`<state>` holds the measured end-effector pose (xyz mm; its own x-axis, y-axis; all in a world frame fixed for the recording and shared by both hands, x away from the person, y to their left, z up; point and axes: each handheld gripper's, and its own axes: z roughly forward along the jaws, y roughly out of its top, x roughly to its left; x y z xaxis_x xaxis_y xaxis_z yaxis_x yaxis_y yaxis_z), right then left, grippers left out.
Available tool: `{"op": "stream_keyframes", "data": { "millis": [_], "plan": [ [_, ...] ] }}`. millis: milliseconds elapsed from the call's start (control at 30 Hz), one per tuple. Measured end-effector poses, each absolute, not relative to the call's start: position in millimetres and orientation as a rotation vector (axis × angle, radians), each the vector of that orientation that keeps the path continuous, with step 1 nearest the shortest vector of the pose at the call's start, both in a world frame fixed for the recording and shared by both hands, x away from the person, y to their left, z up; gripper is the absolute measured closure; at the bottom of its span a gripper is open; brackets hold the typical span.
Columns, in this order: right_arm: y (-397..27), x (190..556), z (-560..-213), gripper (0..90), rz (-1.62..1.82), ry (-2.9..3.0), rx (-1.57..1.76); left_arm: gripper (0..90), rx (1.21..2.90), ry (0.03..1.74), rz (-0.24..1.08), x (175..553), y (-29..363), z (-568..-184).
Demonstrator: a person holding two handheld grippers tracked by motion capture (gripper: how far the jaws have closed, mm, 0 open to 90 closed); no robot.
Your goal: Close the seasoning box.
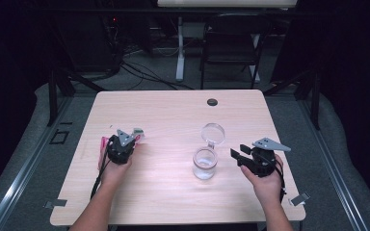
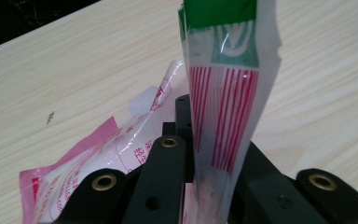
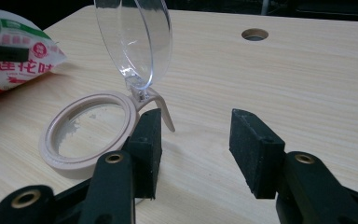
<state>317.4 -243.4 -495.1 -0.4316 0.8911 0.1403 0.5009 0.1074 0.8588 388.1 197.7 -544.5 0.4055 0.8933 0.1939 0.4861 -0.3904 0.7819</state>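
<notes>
Pinching a thin, crinkly plastic packet (image 2: 223,107), the left gripper (image 1: 121,147) has its black jaws closed tight on the film, which stands up between them as a glossy, creased sheet printed with red stripes below and a green band at the top; a second fold of the same wrapper, pink-edged and translucent with red lettering, spills down to the left of the jaws onto the pale wood-grain table (image 1: 173,110). From the high view the packet (image 1: 107,141) is a small pink and white scrap at the left of the tabletop, mostly hidden under the gripper and its grey three-cornered plate, so the stripes and print can be read in the left gripper view alone. The right gripper (image 1: 236,155) has its jaws spread apart with nothing between them, their blocky, matt black pads hovering just beside a clear round jar (image 1: 205,163). The right gripper view shows the jar's thick beige rim ring (image 3: 91,135) with whitish grains clinging inside, and its transparent domed lid (image 3: 135,39) hinged upright at the back on a thin beige strap; the same view catches the packet's (image 3: 14,51) puffed white end with red characters far left. A small dark round hole (image 1: 212,102) sits near the table's far edge.
</notes>
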Motion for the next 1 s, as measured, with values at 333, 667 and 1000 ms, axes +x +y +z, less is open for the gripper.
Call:
{"op": "stream_keyframes", "data": {
  "millis": [333,667,1000],
  "plan": [
    [-243,317,-496,54.2,1.271,1.977,1.349,90.0,1.852,1.206,0.808,376,235,-514],
    [-240,317,-496,54.2,1.277,1.984,1.334,90.0,1.694,1.289,0.842,367,266,-493],
    [-238,315,-497,54.2,1.271,2.002,1.316,90.0,1.603,1.356,0.898,364,286,-479]
  ]
}}
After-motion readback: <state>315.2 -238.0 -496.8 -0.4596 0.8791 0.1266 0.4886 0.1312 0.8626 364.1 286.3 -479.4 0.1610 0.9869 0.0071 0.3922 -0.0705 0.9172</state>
